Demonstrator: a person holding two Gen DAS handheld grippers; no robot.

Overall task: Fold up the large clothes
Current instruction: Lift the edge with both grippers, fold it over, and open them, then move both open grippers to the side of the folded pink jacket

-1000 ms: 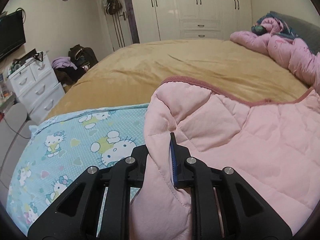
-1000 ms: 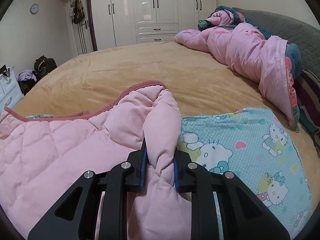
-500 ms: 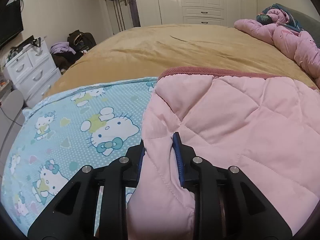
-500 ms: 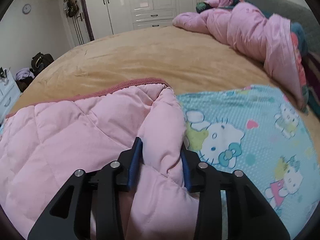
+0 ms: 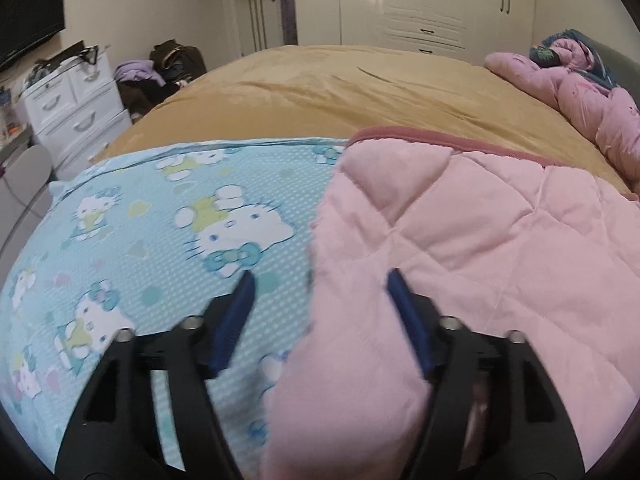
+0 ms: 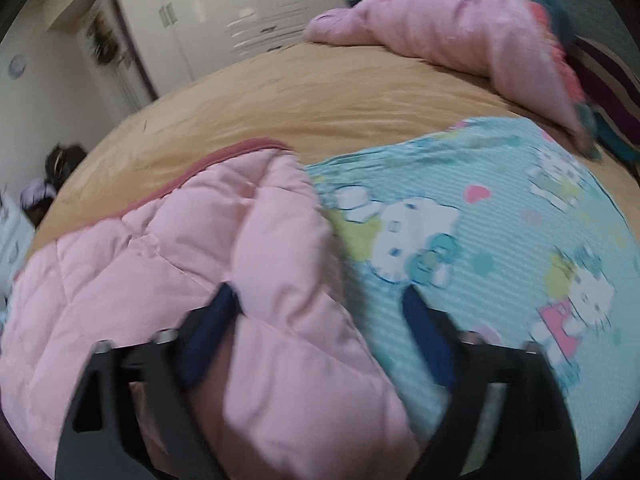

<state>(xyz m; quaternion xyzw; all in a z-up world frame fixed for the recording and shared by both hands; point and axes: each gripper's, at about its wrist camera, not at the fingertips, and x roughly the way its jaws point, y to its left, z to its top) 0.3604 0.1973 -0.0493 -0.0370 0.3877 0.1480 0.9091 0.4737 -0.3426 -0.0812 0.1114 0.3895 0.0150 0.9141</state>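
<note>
No readable text, label, brand or number on anything in either view.

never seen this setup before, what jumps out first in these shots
A puffy pink quilted garment lies between both grippers' open jaws, spread over a turquoise cartoon-cat sheet on a tan bedspread. A crumpled pink duvet is heaped at the bed's far right.

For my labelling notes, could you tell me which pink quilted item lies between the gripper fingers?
The pale pink garment with the dark-pink trimmed edge, lying on the cartoon sheet; the other pink bundle lies across the bed.
</note>
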